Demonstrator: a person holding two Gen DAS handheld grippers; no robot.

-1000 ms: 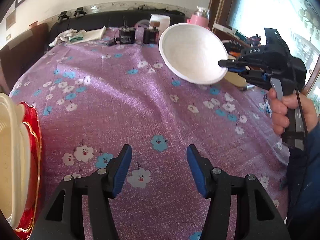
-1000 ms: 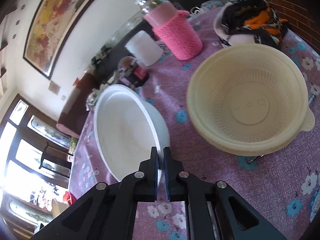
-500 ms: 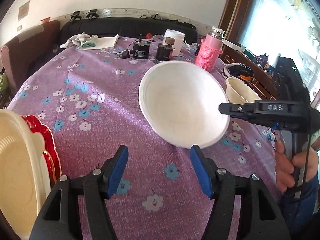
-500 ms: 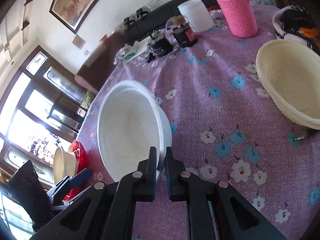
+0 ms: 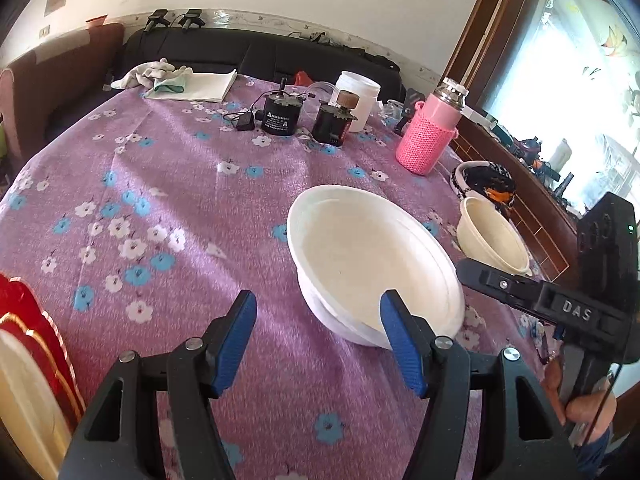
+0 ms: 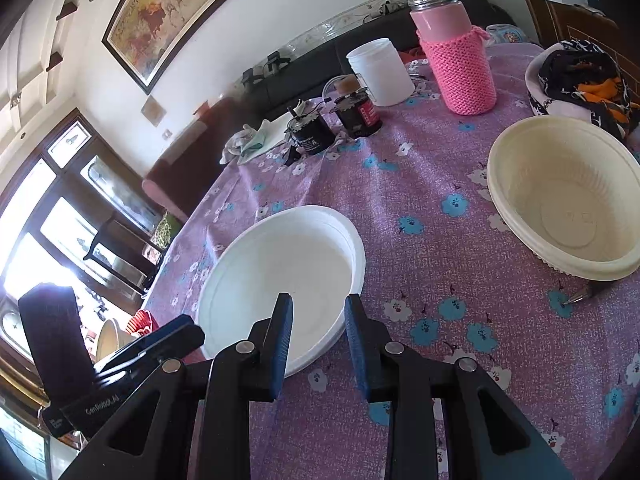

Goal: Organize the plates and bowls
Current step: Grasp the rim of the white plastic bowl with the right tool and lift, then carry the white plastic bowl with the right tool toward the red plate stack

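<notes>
A white bowl (image 6: 280, 272) (image 5: 372, 264) rests on the purple flowered tablecloth (image 5: 168, 208). My right gripper (image 6: 319, 304) straddles its near rim with the jaws opening, and the pads stand clear of the rim. The left wrist view shows that gripper (image 5: 466, 270) side-on at the bowl's right edge. My left gripper (image 5: 318, 310) hovers open and empty just in front of the white bowl. A cream bowl (image 6: 560, 208) (image 5: 490, 240) stands to the right. Another cream bowl (image 5: 20, 400) lies on a red plate (image 5: 28, 320) at the left edge.
At the back of the table stand a pink knitted bottle (image 5: 428, 140), a white jar (image 5: 356, 100), two black motors (image 5: 280, 114) and folded cloths (image 5: 188, 84). A dish holding black and orange cloth (image 6: 576, 76) sits behind the right cream bowl. A hand (image 5: 580, 404) holds the right gripper.
The right gripper carried the tilted white bowl down onto the table and its jaws parted off the rim. The left gripper moved closer to the bowl and opened slightly wider.
</notes>
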